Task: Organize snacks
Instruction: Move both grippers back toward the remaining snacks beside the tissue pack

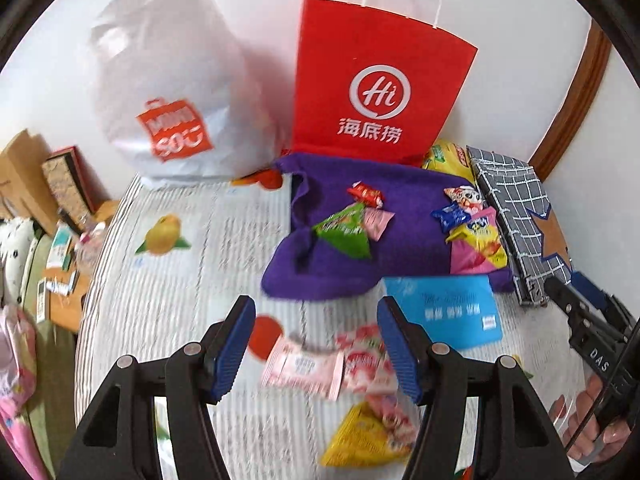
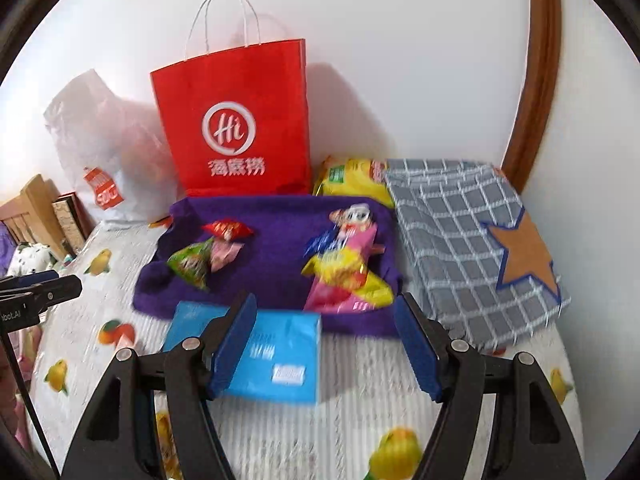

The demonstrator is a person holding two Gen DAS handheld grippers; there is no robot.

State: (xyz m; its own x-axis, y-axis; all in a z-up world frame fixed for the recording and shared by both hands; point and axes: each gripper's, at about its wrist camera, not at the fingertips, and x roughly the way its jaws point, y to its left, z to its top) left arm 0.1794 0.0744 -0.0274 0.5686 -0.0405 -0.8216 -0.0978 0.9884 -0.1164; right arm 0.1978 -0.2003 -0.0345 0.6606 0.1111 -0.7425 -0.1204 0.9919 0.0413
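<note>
- Our left tongs (image 1: 316,344) and right tongs (image 2: 326,344) both hang released, grasping nothing.
- The snacks sit sorted into two piles on the purple cloth (image 2: 276,236), we judge; the pink packet (image 1: 302,368) on the fruit-print cover below the left tongs lies flat, long axis crosswise.

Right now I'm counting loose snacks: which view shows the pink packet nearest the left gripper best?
The left wrist view: the pink packet lies in full sight below the left gripper, though blurred. The right wrist view does not show it.
</note>
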